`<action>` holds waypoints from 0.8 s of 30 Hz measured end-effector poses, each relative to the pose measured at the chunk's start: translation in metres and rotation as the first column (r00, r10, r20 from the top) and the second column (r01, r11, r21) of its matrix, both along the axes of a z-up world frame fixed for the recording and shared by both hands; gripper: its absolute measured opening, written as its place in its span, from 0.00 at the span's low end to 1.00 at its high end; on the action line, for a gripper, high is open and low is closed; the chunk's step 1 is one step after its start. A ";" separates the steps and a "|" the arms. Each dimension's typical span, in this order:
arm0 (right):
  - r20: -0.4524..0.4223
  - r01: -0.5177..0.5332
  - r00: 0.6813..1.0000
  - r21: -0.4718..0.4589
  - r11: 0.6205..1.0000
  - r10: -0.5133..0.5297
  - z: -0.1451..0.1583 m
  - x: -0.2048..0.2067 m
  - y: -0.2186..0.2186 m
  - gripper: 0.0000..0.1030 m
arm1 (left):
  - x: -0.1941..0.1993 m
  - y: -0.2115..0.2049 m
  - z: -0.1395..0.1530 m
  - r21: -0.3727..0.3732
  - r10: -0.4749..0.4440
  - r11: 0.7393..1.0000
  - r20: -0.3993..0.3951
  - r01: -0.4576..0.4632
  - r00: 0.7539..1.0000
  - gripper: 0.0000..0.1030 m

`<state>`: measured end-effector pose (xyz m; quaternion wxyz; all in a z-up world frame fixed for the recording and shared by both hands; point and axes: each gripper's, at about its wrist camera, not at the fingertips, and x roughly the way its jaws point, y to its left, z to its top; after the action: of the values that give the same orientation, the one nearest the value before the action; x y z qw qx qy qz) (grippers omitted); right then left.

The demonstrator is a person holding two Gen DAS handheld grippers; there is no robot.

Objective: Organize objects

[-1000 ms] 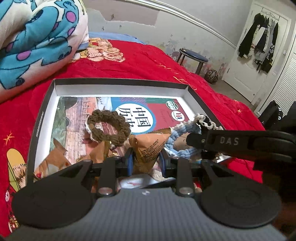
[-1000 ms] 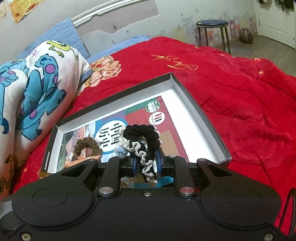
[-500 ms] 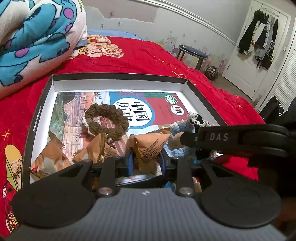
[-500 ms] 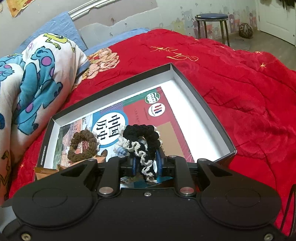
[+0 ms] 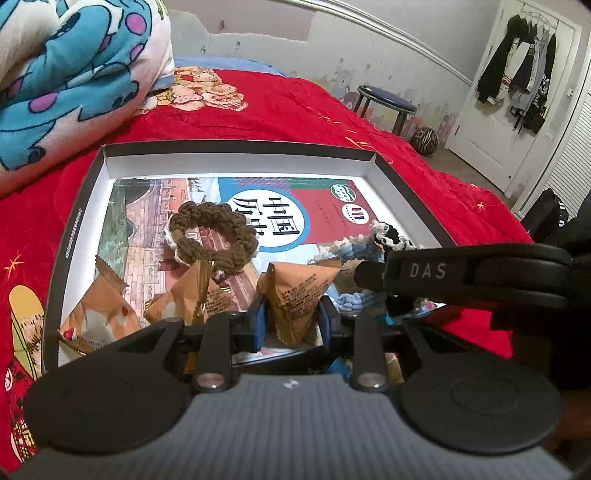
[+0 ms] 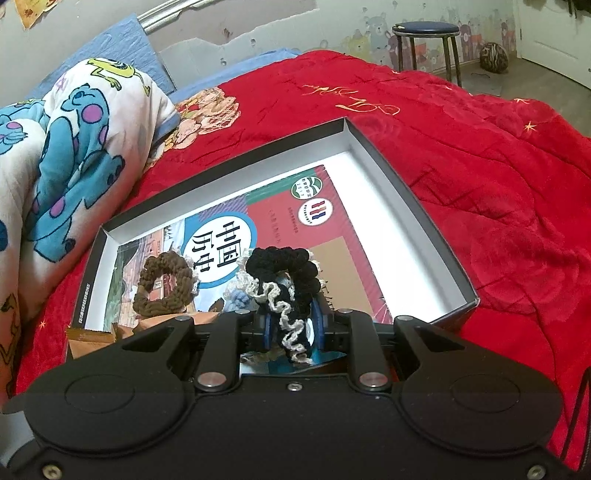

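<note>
The left gripper (image 5: 291, 319) has its fingers (image 5: 258, 321) pinching an orange triangular snack packet (image 5: 295, 295), held upright just above the near edge of the box (image 5: 236, 147). The right gripper (image 6: 293, 325) has its fingers (image 6: 317, 325) clamped on a black crocheted scrunchie (image 6: 291, 273) with a white ruffled edge, which stands up between them over the near part of the same box.

The box is shallow, dark outside and white inside, and lies open on the red bed cover (image 6: 480, 166). Flat on its bottom lies a book (image 5: 325, 206) with a red and blue cover and Chinese characters in a white circle. On the book rests a brown crocheted scrunchie (image 5: 212, 236), left of centre. Near the front wall lie two more orange snack packets (image 5: 99, 314), one in the left corner and one just beside the held packet. A pale blue scrunchie (image 5: 354, 254) lies to the right of the held packet, partly hidden behind the right gripper's body in the left wrist view.

Beyond the box, a blue-and-white cartoon quilt (image 6: 66, 147) is bunched up at the left, and a round stool (image 6: 424, 33) stands on the floor past the bed.
</note>
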<state>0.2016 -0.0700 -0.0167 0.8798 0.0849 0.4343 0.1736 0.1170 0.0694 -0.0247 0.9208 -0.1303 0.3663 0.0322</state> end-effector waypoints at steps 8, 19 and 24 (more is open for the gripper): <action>0.007 -0.022 1.000 -0.032 0.999 0.023 -0.002 -0.001 0.005 0.21 | 0.002 -0.001 0.000 0.003 -0.004 1.000 -0.001 0.004 1.000 0.37; -0.001 -0.021 1.000 -0.009 1.000 0.021 -0.001 0.000 0.003 0.24 | 0.001 0.001 0.000 -0.010 0.001 1.000 -0.001 -0.001 1.000 0.49; -0.007 -0.019 1.000 0.010 1.000 0.019 -0.001 0.000 0.001 0.25 | 0.000 0.003 0.001 -0.014 0.004 1.000 -0.007 -0.004 1.000 0.51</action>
<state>0.2017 -0.0689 -0.0180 0.8760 0.0858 0.4376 0.1837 0.1172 0.0725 -0.0235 0.9186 -0.1372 0.3692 0.0321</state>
